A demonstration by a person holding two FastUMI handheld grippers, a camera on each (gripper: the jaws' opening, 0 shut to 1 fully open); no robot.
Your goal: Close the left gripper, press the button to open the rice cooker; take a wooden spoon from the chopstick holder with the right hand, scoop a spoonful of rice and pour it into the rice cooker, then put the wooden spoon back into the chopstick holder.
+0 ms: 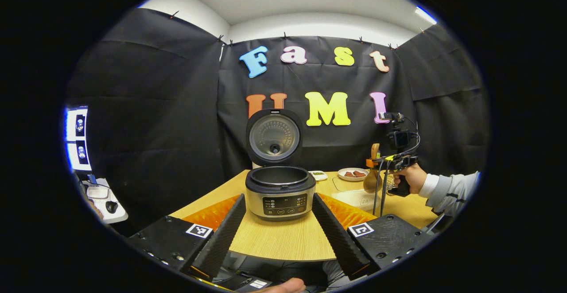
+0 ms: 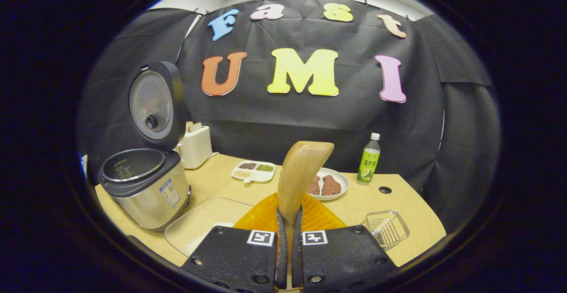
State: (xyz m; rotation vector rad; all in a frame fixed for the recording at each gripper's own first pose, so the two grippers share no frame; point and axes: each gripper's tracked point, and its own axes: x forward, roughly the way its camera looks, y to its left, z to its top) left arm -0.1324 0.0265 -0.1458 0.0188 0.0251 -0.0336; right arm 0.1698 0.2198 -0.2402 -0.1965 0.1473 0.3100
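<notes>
right tongs (image 2: 288,222) are clamped together on the handle of the pale wooden spoon (image 2: 301,173), whose long axis stands upright with the bowl topmost in the centre of the right gripper view. from there the open silver rice cooker with its black lid raised (image 2: 141,186) lies at the lower left on the light wood worktop (image 2: 398,204). in the left gripper view the left tongs (image 1: 279,233) are spread apart, flanking the cooker, while a hand (image 1: 409,177) at right centre holds the other gripper level.

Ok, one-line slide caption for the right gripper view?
Right gripper shut on wooden spoon, rice cooker open at left.
</notes>
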